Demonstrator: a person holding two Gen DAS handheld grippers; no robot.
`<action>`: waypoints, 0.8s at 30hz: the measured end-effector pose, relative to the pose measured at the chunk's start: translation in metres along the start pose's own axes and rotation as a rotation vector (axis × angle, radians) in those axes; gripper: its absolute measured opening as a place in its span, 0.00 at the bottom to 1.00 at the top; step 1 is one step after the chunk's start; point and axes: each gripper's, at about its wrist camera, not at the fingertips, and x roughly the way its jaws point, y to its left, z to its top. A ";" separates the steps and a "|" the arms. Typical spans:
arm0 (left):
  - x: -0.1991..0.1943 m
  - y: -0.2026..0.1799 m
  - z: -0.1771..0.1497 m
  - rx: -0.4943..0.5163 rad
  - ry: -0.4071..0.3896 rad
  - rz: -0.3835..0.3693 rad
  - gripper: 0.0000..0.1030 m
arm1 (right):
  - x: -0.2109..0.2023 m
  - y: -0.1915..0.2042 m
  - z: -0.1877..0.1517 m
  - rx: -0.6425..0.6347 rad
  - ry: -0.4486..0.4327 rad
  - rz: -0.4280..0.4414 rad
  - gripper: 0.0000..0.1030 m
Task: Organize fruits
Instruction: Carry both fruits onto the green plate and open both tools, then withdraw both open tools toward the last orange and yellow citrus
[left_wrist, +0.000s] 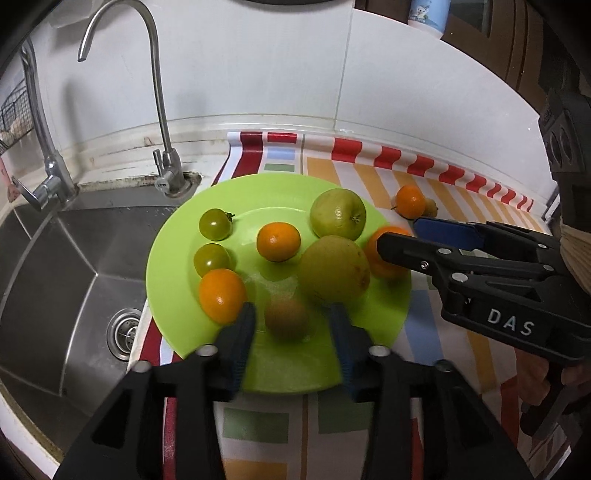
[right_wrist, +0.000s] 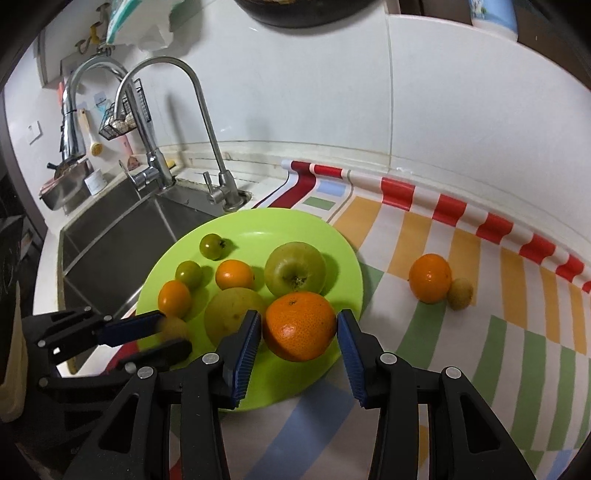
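Green plastic plate (right_wrist: 258, 229) on a striped countertop mat (right_wrist: 480, 332) beside a steel sink (right_wrist: 110, 236) carries most of the fruit. The right gripper (right_wrist: 300, 326) brackets a large orange (right_wrist: 300, 325) at the plate's near rim, pads (right_wrist: 251, 339) at either flank, though contact cannot be told. The left gripper (left_wrist: 291, 323) stands spread around a small blurred brownish fruit (left_wrist: 286, 319), pads apart from it. Another orange (right_wrist: 430, 277) and a small yellow fruit (right_wrist: 460, 293) lie touching on the mat, well apart from both tools.

Striped cloth (right_wrist: 424, 236) (countertop), green plate (right_wrist: 325, 236), orange (right_wrist: 430, 277), small yellow fruit (right_wrist: 460, 293)
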 end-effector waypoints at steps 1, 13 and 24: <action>-0.001 0.000 0.001 0.000 -0.004 0.004 0.44 | 0.001 -0.001 0.001 0.003 -0.002 0.002 0.53; -0.037 -0.012 0.004 0.026 -0.096 0.031 0.48 | -0.045 -0.005 -0.008 0.051 -0.091 -0.072 0.56; -0.071 -0.043 0.007 0.083 -0.200 0.021 0.57 | -0.099 -0.014 -0.020 0.052 -0.176 -0.148 0.58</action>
